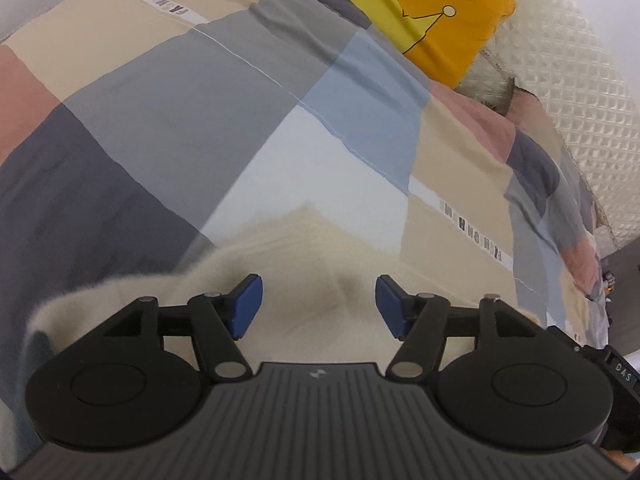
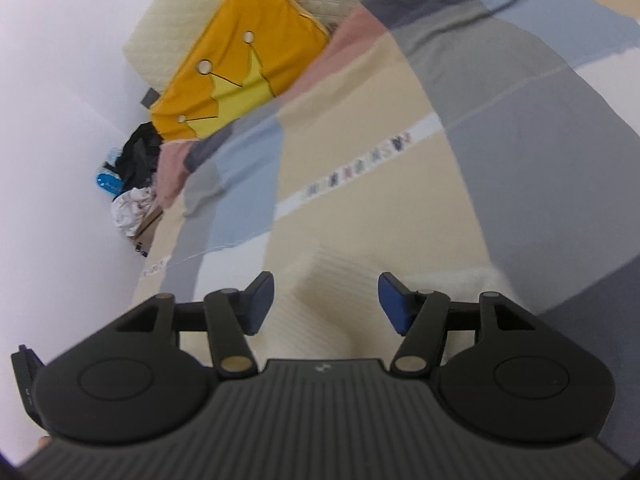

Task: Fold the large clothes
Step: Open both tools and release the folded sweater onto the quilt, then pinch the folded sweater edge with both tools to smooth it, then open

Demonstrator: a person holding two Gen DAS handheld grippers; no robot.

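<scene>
A cream fuzzy knit garment [image 1: 304,248] lies on a bed with a colour-block quilt [image 1: 168,120]. In the left wrist view my left gripper [image 1: 319,306] is open just above the garment, with cream fabric showing between its blue pads [image 1: 246,304]. In the right wrist view the same garment [image 2: 332,292] lies under my right gripper [image 2: 326,304], which is open and holds nothing. The garment's ribbed edge points away from both grippers. Most of the garment is hidden below the gripper bodies.
A yellow pillow with a crown print [image 1: 424,12] and a cream quilted headboard [image 1: 580,92] stand at the bed's far end. The pillow also shows in the right wrist view [image 2: 240,72]. A white wall [image 2: 60,80] and a pile of dark and white items [image 2: 132,176] flank the bed.
</scene>
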